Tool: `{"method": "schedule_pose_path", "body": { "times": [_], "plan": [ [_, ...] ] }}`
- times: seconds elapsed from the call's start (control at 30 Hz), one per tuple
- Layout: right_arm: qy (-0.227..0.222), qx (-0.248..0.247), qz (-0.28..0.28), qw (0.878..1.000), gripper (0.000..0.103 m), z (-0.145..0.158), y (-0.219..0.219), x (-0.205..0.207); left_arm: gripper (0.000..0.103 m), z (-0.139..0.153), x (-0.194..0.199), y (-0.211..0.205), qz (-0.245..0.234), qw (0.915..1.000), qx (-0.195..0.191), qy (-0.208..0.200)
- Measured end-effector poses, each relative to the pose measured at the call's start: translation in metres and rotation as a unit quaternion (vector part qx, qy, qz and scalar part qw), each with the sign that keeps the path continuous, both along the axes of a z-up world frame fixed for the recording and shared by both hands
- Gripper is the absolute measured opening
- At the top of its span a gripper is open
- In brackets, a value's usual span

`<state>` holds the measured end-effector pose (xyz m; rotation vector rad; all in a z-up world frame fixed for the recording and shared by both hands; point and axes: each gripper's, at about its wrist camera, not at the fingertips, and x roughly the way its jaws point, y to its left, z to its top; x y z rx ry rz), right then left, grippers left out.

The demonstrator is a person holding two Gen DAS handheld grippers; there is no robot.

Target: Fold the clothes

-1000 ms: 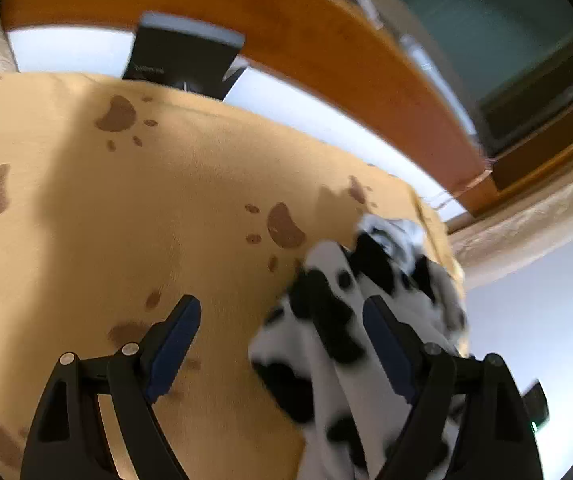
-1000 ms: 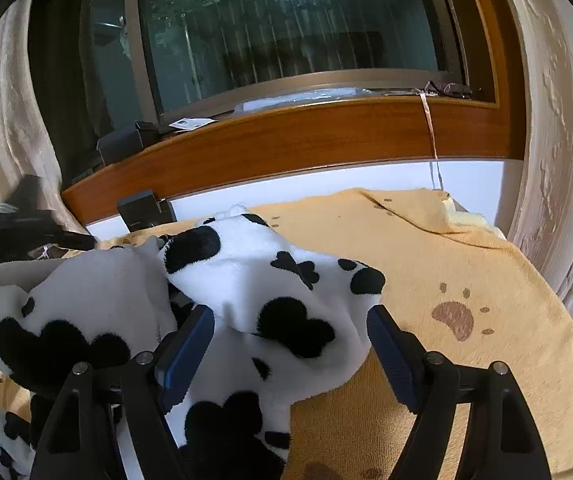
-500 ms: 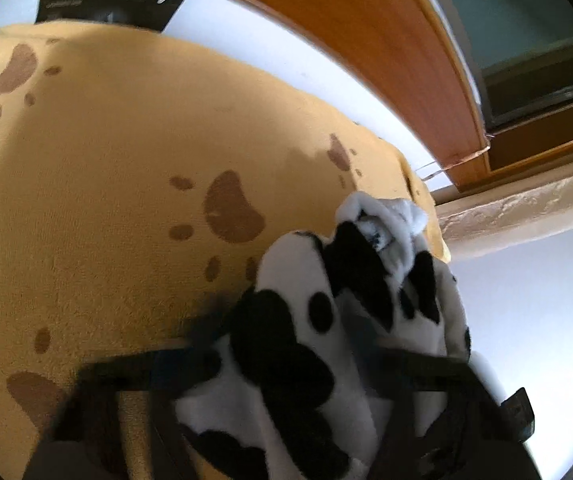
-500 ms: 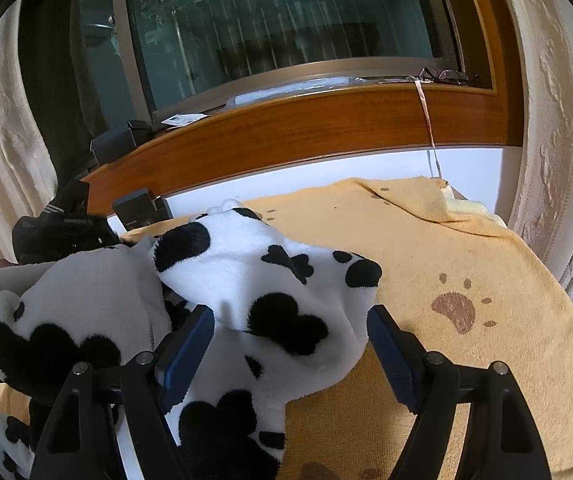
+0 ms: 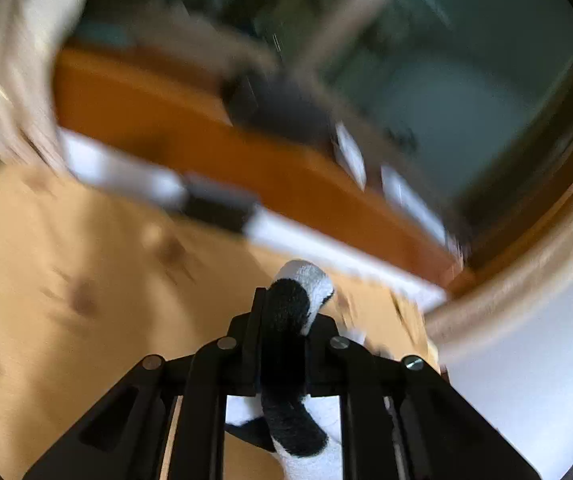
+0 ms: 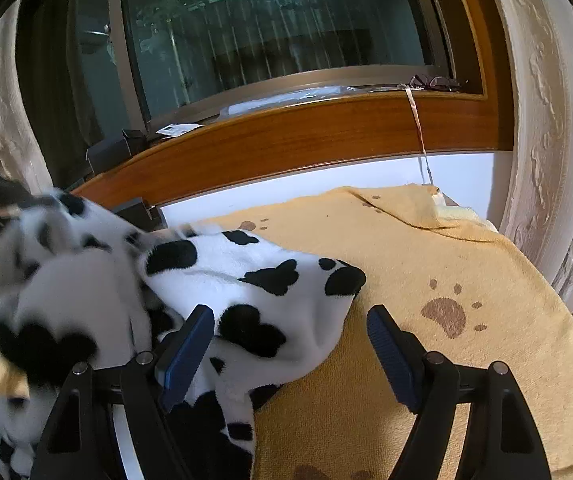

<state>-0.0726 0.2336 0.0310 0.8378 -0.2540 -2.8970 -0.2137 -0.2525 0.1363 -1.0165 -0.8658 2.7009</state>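
1. Black-and-white fleece, a cow-spotted garment (image 6: 254, 280), lies heaped on the yellow paw-print blanket (image 6: 466, 264); from our right gripper (image 6: 286, 344) it spreads ahead and off to the left, and part of it passes under the left finger.
2. Our right gripper hangs with its jaws wide apart and grips nothing. Its left blue pad (image 6: 184, 354) sits over the fleece; the right pad (image 6: 390, 356) sits over bare blanket.
3. Our left gripper (image 5: 286, 316) is clamped tight on a fold of the same garment (image 5: 298, 292). The pinched fleece pokes up past the fingertips, and more of it hangs below, between the black finger arms.
4. In the right wrist view the far left part of the garment is blurred and raised off the blanket; we cannot make out the left gripper clearly there.
5. Ahead of both grippers a wooden window ledge (image 6: 306, 136) runs across, with a white wall strip (image 6: 326, 184) under it and a dark window (image 6: 278, 36) above.
6. A small black box (image 6: 138, 210) stands at the blanket's far edge, just beyond the fleece, and a paper card (image 6: 178, 129) lies on the ledge.
7. Cream curtains (image 6: 558, 120) hang to the right of the right gripper, close by the blanket's edge.
8. The left wrist view is heavily smeared, so beyond the ledge and blanket (image 5: 66, 300) we cannot tell details.
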Motion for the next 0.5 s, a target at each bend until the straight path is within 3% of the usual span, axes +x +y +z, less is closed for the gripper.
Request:
{"method": "schedule_pose_path", "body": {
  "times": [0.13, 0.27, 0.37, 0.5],
  "plan": [
    [0.003, 0.004, -0.002, 1.0, 0.081, 0.001, -0.001, 0.001, 0.016, 0.049, 0.042, -0.066, 0.101, 0.9937, -0.011, 0.046],
    [0.005, 0.006, -0.002, 1.0, 0.081, 0.002, -0.003, 0.002, 0.016, 0.084, 0.094, -0.119, 0.211, 0.9704, -0.087, 0.08],
    [0.008, 0.009, -0.002, 1.0, 0.081, 0.003, -0.004, 0.002, 0.016, 0.085, 0.116, -0.151, 0.252, 0.9572, -0.126, 0.067],
    [0.011, 0.011, 0.0, 1.0, 0.081, 0.004, -0.006, 0.003, 0.016, 0.06, 0.124, -0.174, 0.283, 0.9443, -0.168, 0.013]
  ]
}}
